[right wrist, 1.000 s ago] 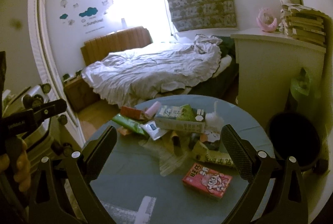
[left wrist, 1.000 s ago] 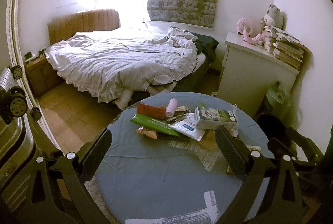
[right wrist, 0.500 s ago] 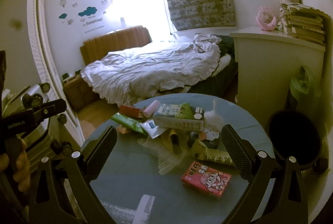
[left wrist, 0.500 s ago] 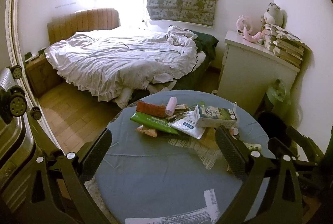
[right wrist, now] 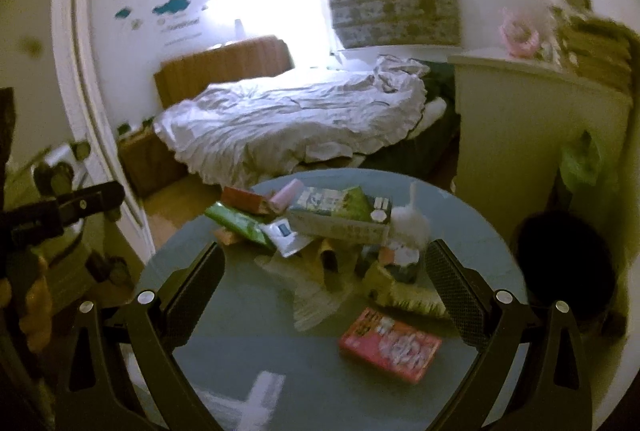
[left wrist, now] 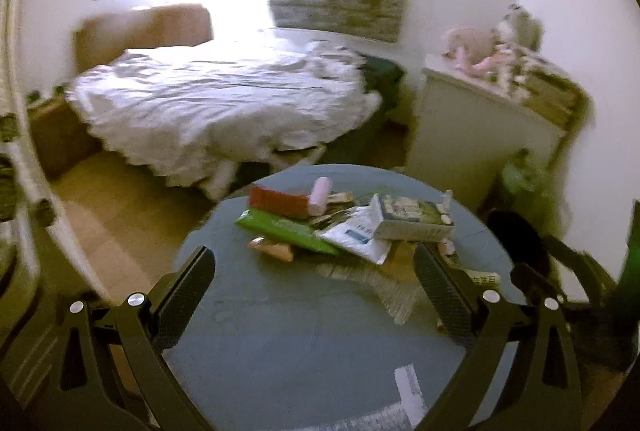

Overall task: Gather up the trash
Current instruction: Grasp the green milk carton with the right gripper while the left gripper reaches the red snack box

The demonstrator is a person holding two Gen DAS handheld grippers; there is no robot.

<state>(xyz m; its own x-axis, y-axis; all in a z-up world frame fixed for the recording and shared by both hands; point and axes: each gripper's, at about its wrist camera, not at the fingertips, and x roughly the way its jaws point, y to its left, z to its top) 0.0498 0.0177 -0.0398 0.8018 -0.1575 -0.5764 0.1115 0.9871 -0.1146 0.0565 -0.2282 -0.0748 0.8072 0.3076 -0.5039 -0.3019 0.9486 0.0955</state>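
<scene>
A heap of trash lies on a round blue-grey table (left wrist: 280,343): a green wrapper (left wrist: 286,229), a red packet (left wrist: 278,202), a pink tube (left wrist: 321,195), a white pouch (left wrist: 360,233) and a white-green carton (left wrist: 414,217). In the right wrist view the carton (right wrist: 338,219) tops the heap, and a pink-red box (right wrist: 390,345) lies apart near the front. A black bin (right wrist: 564,271) stands on the floor right of the table. My left gripper (left wrist: 314,295) is open above the table, short of the heap. My right gripper (right wrist: 324,285) is open too, nothing between its fingers.
An unmade bed (left wrist: 224,103) with white covers fills the back of the room. A white cabinet (left wrist: 480,135) with books and toys stands at the right, a green bag (right wrist: 582,161) beside it. A suitcase (right wrist: 60,191) and a hand are at the left.
Both grippers have moved a little closer to the heap, which sits larger and lower in both views. Both views are now blurred by motion. Nothing was taken hold of.
</scene>
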